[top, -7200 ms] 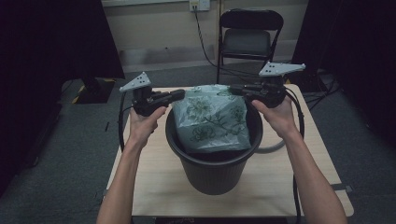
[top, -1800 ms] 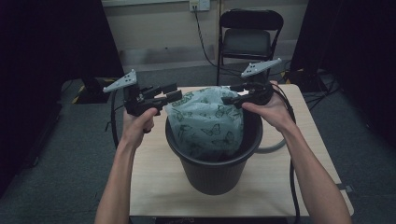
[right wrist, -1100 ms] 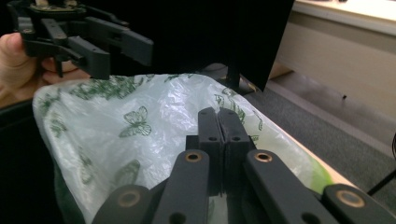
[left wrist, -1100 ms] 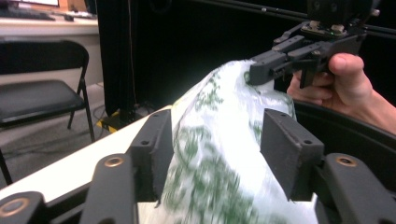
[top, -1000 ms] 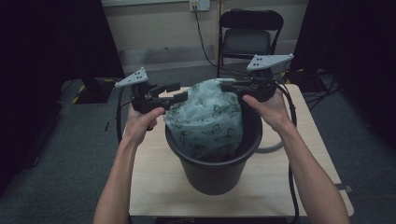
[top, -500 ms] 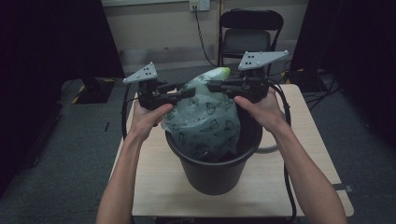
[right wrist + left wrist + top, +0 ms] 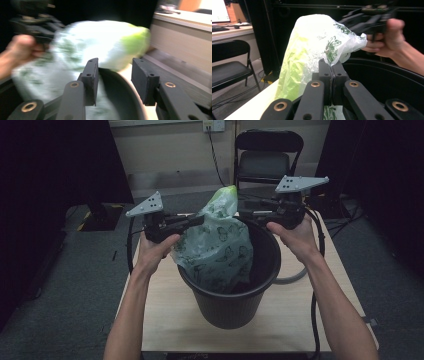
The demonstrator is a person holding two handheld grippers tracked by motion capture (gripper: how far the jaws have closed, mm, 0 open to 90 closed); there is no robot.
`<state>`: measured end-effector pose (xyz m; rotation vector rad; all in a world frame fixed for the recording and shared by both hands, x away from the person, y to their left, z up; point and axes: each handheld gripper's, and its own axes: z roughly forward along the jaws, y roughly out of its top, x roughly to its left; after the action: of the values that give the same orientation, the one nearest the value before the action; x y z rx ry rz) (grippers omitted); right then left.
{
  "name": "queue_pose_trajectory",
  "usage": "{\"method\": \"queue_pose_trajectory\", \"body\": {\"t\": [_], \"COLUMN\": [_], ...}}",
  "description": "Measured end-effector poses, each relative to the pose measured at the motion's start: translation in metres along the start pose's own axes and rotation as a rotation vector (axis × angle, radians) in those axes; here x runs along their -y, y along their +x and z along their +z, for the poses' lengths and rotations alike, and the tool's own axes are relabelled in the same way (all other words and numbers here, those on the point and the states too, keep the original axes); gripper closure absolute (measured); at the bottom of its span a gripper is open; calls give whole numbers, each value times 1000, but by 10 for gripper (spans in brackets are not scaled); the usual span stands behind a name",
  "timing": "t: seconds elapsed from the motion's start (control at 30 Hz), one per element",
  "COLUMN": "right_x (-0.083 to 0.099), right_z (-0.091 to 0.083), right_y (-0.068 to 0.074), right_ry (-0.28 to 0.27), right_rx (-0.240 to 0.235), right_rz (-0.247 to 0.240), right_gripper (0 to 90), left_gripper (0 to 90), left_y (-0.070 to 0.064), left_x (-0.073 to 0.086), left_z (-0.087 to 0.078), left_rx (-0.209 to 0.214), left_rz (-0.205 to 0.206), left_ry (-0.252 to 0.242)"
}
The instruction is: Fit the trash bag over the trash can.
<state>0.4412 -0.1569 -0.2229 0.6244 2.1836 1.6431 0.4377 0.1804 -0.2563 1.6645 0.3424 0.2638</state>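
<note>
A pale green plastic bag [image 7: 216, 245] printed with butterflies stands half out of a black bucket [image 7: 264, 272] on the wooden table [image 7: 165, 320], its top peaking upward. My left gripper [image 7: 199, 220] is at the bag's left side, and in the left gripper view its jaws [image 7: 331, 68] are pressed together on a fold of the bag [image 7: 312, 40]. My right gripper [image 7: 246, 213] hovers just right of the bag's top. In the blurred right gripper view it [image 7: 115, 67] is open, with the bag [image 7: 100, 42] beyond the jaws and the bucket rim [image 7: 125, 92] below.
A black folding chair [image 7: 267, 155] stands behind the table. A grey cable [image 7: 295, 276] loops on the tabletop right of the bucket. Dark curtains hang on both sides. Bare tabletop lies in front of the bucket.
Both grippers rose and gathered the bag's top over the bucket. The right gripper has since let go and drawn back to the right, while the left still holds the bag.
</note>
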Motion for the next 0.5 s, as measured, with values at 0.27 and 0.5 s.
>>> {"method": "queue_pose_trajectory", "body": {"t": [0.27,0.5], "right_x": [-2,-8], "right_z": [17,23], "right_y": [-3,9], "right_ry": [-8,-18], "right_rx": [-28,-80], "right_rz": [-32,-87], "right_gripper": [304,629], "left_gripper": [890,867], "left_y": [-2,-3], "left_x": [1,1], "left_z": [4,4], "left_rx": [33,36], "left_rz": [20,25], "left_ry": [16,35]}}
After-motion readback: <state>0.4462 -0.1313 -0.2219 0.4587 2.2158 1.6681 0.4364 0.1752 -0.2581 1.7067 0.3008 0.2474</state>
